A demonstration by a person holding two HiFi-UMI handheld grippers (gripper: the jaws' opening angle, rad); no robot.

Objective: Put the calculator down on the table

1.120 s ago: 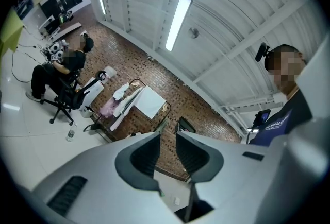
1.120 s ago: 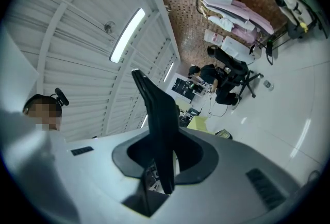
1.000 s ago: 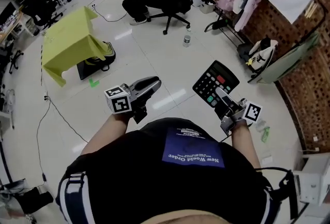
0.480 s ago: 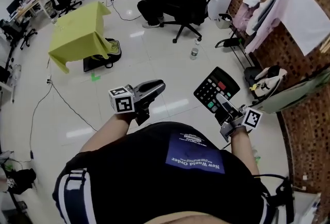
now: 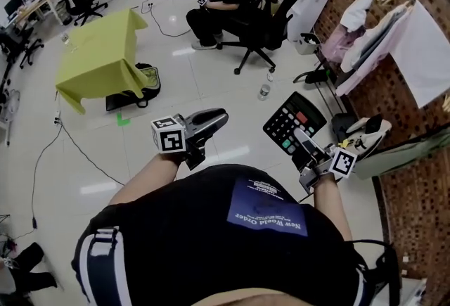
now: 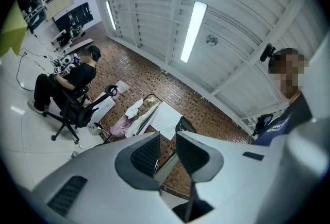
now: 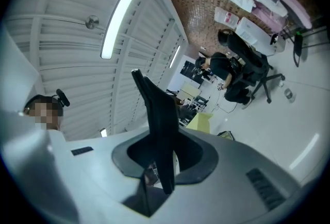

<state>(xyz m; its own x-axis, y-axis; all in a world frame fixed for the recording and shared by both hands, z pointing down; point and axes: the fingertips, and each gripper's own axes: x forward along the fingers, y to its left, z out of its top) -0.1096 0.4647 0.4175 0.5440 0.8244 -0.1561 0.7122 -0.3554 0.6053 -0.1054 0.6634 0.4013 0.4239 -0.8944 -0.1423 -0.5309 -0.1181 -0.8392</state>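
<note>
The black calculator [image 5: 292,117], with grey, green and red keys, stands tilted up in my right gripper [image 5: 304,141], which is shut on its lower edge. In the right gripper view the calculator [image 7: 157,115] shows edge-on as a dark blade between the pads of the right gripper [image 7: 162,158]. My left gripper [image 5: 211,119] is held out level at waist height; its jaws in the left gripper view [image 6: 167,148] stand a narrow gap apart with nothing between them. The table under a yellow-green cloth [image 5: 98,58] stands ahead to the left, well away from both grippers.
A person sits in a black office chair [image 5: 271,23] ahead. A bottle [image 5: 264,91] stands on the white floor. A clothes rack [image 5: 380,30] lines the brick wall at right. A black bag [image 5: 144,79] lies by the table, cables run along the floor, and desks stand at far left.
The whole room has shifted in view as I walk forward. Both grippers keep their places before my body, and the calculator stays gripped in the right one.
</note>
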